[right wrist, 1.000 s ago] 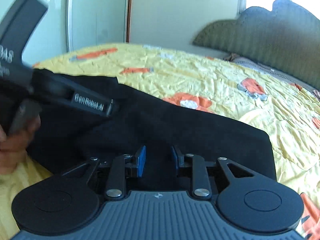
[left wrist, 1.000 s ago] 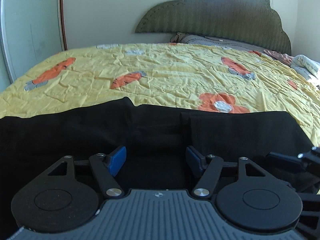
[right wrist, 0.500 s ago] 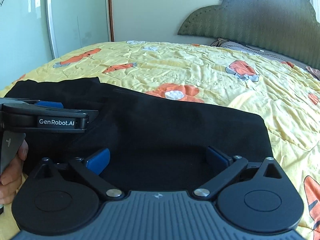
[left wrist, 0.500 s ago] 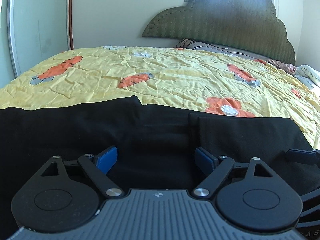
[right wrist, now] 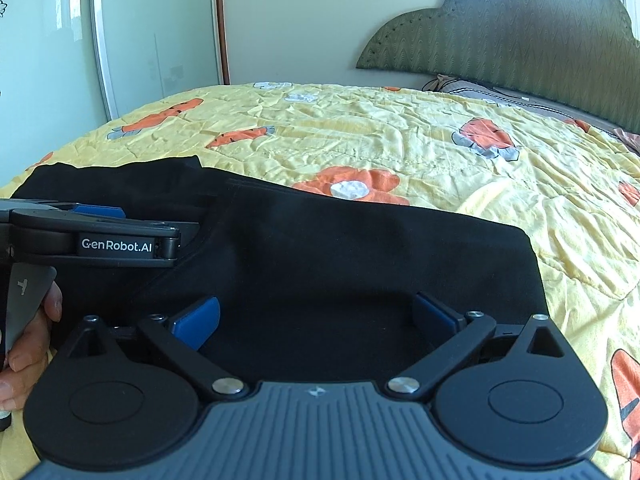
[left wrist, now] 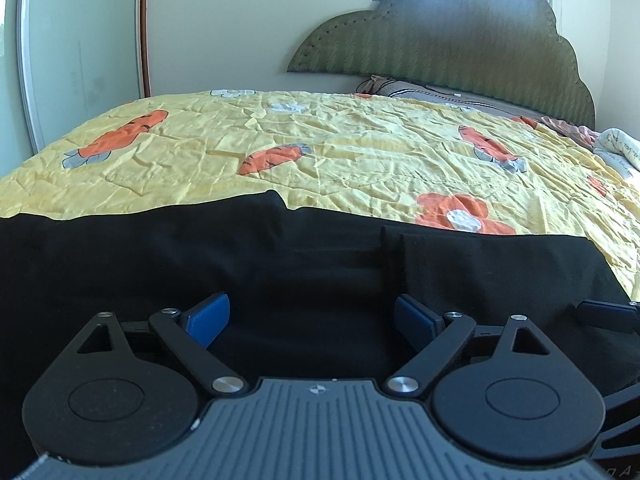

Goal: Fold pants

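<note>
Black pants (left wrist: 320,264) lie flat across the near side of a bed, folded lengthwise, with a layered edge near the middle. They also show in the right wrist view (right wrist: 360,256), ending in a straight edge at the right. My left gripper (left wrist: 312,318) is open and empty, low over the pants' middle. My right gripper (right wrist: 316,318) is open wide and empty, low over the pants' right part. The left gripper's body (right wrist: 120,240) shows in the right wrist view at the left, held by a hand. A part of the right gripper shows at the left wrist view's right edge (left wrist: 608,312).
The bed carries a yellow quilt (left wrist: 360,152) with orange carrot and flower prints. A green headboard (left wrist: 460,36) and pillows (left wrist: 420,90) stand at the far end. A pale wardrobe door (right wrist: 132,40) is at the left. Bedding (left wrist: 620,152) lies at the far right.
Both grippers have opened wider; the right one went from nearly shut to wide open. The right gripper swung to face along the bed, and the pants now lie still.
</note>
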Tool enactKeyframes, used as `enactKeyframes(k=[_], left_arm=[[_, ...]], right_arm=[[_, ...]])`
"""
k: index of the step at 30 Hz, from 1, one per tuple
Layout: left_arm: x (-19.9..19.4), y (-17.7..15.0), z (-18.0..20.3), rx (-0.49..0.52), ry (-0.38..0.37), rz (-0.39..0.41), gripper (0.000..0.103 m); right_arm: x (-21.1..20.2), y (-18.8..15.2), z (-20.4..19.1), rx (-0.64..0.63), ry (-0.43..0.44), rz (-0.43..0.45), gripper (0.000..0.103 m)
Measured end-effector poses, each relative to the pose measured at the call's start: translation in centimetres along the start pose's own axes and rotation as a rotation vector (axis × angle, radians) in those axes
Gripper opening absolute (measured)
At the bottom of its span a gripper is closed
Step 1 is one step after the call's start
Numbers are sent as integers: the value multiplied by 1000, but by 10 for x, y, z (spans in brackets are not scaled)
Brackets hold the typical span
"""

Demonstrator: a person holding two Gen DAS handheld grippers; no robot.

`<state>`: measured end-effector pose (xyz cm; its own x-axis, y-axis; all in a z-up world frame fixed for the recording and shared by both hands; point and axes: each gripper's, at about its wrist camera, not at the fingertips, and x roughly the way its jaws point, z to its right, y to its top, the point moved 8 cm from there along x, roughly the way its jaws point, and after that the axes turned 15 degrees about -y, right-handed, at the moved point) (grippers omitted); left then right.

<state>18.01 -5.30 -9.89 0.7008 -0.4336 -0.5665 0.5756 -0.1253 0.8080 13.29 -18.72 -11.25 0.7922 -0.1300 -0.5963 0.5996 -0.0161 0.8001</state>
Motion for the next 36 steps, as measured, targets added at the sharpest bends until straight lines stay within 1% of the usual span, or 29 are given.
enactKeyframes(k=[3, 5, 6, 8, 9, 10, 12, 13, 14, 16, 17, 19, 21, 23, 24, 25, 28, 30, 32, 36], left_arm=[[0, 0, 0, -2, -2, 0, 92], [-1, 0, -1, -3, -2, 0, 92], [-1, 0, -1, -2, 0, 0, 92], [-2, 1, 0, 6, 13, -13, 92], [-4, 3, 1, 2, 23, -26, 89], [-7, 5, 1, -8, 21, -31, 88], [-13, 12, 0, -42, -18, -38, 89], [-15, 16, -2, -55, -22, -53, 89], [-16, 20, -5, -61, -10, -66, 89], [-20, 29, -11, -59, 15, -62, 89], [-22, 34, -14, -54, 30, -56, 89], [-24, 42, -20, -45, 56, -46, 90], [-21, 45, -24, -37, 69, -50, 90], [-16, 40, -28, -34, 83, -75, 90], [-13, 36, -29, -34, 85, -89, 90], [-11, 31, -30, -34, 82, -101, 90], [-3, 16, -30, -42, 80, -139, 91], [-4, 13, -29, -24, 90, -116, 91], [-5, 11, -27, -8, 94, -112, 92], [-7, 8, -28, -9, 89, -101, 94]], right_arm=[[-4, 2, 5, 34, 39, 0, 103], [-9, 11, 16, 95, 75, 7, 103], [-9, 19, 22, 115, 75, 12, 103], [0, 36, 32, 98, 42, 10, 103], [9, 40, 36, 77, 24, -16, 103], [21, 43, 39, 63, 9, -46, 103], [45, 43, 48, 41, -23, -89, 103], [53, 43, 53, 43, -52, -93, 103], [56, 44, 57, 57, -82, -98, 103], [47, 49, 58, 84, -87, -72, 103], [38, 51, 56, 87, -73, -46, 103], [28, 49, 47, 76, -39, -40, 103], [25, 40, 38, 53, -25, -58, 103], [29, 25, 32, 2, -52, -97, 103], [27, 18, 30, -22, -63, -85, 103], [23, 15, 30, -17, -61, -68, 103], [18, 9, 33, -1, -43, -66, 103], [16, 8, 33, -4, -38, -51, 103], [15, 7, 33, -3, -40, -45, 103], [12, 4, 33, -6, -42, -38, 103]])
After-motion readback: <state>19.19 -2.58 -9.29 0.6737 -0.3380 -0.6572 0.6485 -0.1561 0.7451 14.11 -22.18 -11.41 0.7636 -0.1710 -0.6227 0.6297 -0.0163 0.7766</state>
